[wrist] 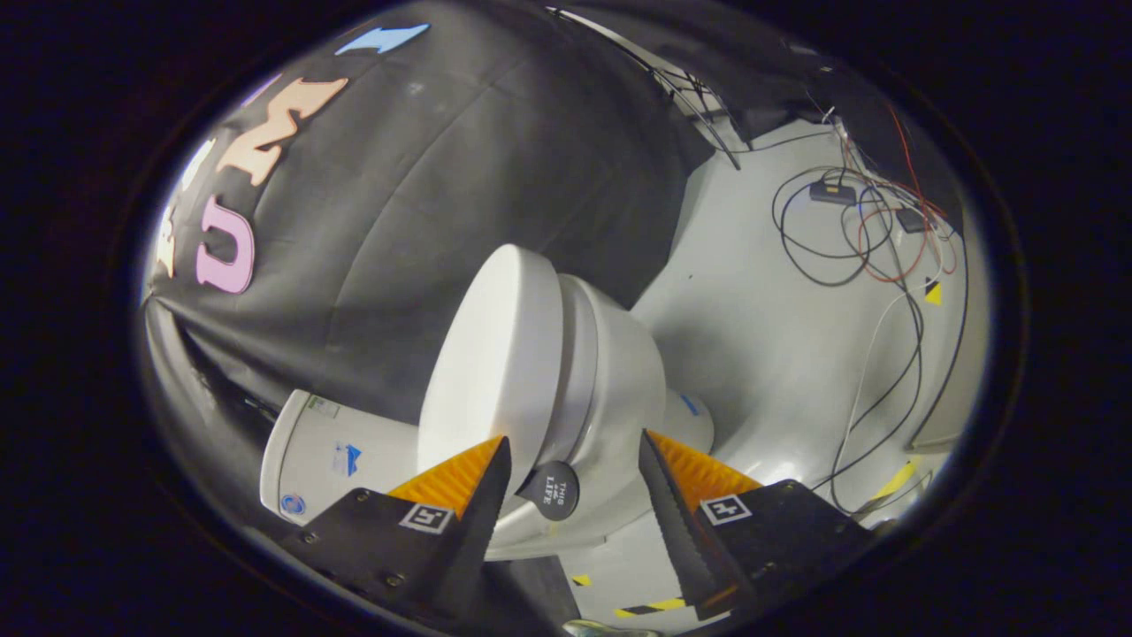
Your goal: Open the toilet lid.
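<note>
1. The claw [575,460] stands wide open, its two fingers spread well apart and gripping nothing; the near edge of the toilet lid [491,363] and a round black tab [550,489] lie in the gap between them.
2. The black tab sits at the lid's near rim, just beside the left finger's tip; whether that finger touches it, I cannot tell.
3. The lid is white and lies shut on the toilet bowl [619,389]; the whole toilet appears tilted in the gripper view, with the bowl to the right of the lid.
4. The white tank [327,451] stands behind the lid, against the black cloth wall [424,221], partly hidden by the left finger.
5. Beyond the toilet the grey floor [761,354] carries a tangle of black, red and white cables [849,239]; yellow-and-black tape marks [650,608] lie on the floor near the fingers.
</note>
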Motion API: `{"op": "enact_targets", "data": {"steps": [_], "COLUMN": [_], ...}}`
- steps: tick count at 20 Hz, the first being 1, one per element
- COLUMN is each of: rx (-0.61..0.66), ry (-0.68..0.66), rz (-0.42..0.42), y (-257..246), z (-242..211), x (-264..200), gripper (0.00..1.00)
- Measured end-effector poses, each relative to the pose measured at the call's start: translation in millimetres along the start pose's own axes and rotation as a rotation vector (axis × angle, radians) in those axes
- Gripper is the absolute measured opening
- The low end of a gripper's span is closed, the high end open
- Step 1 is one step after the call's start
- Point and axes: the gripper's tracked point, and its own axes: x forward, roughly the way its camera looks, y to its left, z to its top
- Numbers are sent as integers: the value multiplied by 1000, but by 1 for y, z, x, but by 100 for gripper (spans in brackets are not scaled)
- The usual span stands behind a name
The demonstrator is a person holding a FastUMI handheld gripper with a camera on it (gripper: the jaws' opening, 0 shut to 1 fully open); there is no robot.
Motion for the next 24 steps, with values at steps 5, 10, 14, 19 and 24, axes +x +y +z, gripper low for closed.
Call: {"op": "enact_targets", "data": {"steps": [5,10,14,19,24], "rx": [11,225,325,307,321], "ry": [83,182,182,204,176], "rz": [-20,7,90,127,155], "y": [1,9,17,15,35], "z": [-17,-34,-27,-22,-23], "x": [11,12,16,-8,9], "gripper": [65,25,25,6,1]}}
